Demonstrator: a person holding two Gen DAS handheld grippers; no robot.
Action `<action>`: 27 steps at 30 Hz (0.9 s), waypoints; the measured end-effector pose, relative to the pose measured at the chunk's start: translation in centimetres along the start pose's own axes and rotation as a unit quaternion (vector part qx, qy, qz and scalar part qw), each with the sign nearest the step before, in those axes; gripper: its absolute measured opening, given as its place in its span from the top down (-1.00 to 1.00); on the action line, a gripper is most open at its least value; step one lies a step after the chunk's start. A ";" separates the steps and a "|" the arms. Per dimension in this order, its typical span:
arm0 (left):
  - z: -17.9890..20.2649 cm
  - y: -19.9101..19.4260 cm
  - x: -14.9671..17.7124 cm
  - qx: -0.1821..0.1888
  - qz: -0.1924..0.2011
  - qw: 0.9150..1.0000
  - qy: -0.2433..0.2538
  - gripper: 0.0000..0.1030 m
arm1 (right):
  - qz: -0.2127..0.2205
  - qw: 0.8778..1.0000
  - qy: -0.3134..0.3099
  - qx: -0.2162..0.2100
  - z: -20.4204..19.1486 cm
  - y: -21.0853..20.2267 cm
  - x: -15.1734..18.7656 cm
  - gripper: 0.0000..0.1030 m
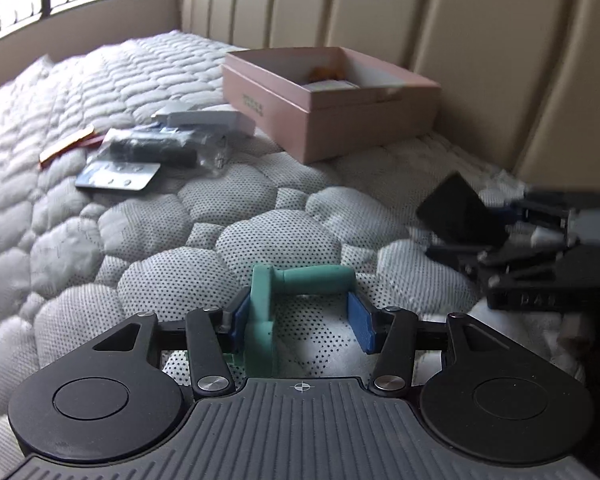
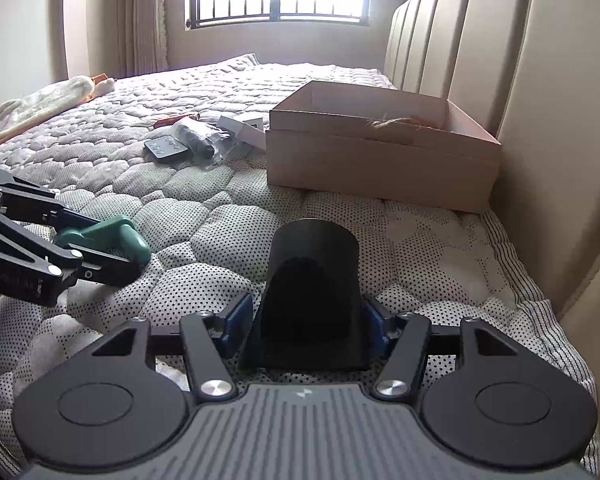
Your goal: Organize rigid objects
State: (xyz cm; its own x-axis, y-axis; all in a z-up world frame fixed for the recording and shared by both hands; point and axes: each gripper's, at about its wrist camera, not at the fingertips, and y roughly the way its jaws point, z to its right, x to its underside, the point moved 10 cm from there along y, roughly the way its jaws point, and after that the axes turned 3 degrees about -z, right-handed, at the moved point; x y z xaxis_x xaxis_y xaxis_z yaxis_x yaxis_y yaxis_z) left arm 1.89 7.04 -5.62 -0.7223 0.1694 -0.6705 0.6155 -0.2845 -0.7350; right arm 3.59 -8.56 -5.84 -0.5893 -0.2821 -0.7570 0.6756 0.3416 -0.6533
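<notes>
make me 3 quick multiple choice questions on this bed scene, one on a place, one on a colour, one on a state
1. Where does the pink box sit?
A. on the floor
B. on the mattress beside the headboard
C. on the windowsill

2. What colour is the piece between the left tongs?
A. red
B. yellow
C. green

3. How is the pink box?
A. open on top
B. shut with a lid
C. tipped on its side

Key: 1 B, it rests on the quilted surface near the padded panels; 2 C, its handle shows teal green; 3 A, its inside is visible.
</notes>
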 end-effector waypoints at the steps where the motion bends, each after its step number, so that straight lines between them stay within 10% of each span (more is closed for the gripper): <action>1: -0.1 -0.1 -0.1 0.002 0.003 1.000 -0.013 -0.04 | 0.000 1.000 0.001 0.000 0.0 0.0 0.0 -0.16; 20: 1.3 -1.3 1.1 0.012 -0.029 0.999 0.017 -0.02 | 0.005 1.000 0.015 -0.008 0.3 0.0 0.2 -0.20; 27: 1.4 -0.8 0.7 0.044 -0.027 0.998 -0.027 -0.36 | 0.008 1.000 0.018 -0.011 0.4 -0.1 0.3 -0.21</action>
State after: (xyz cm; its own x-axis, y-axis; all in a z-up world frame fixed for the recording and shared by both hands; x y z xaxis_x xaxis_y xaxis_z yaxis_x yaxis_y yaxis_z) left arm 0.47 6.09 -5.32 -0.7716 0.1358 -0.6215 0.5467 -0.3579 -0.7570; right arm 3.55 -8.98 -5.99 -0.5949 -0.2438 -0.7659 0.6756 0.3646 -0.6408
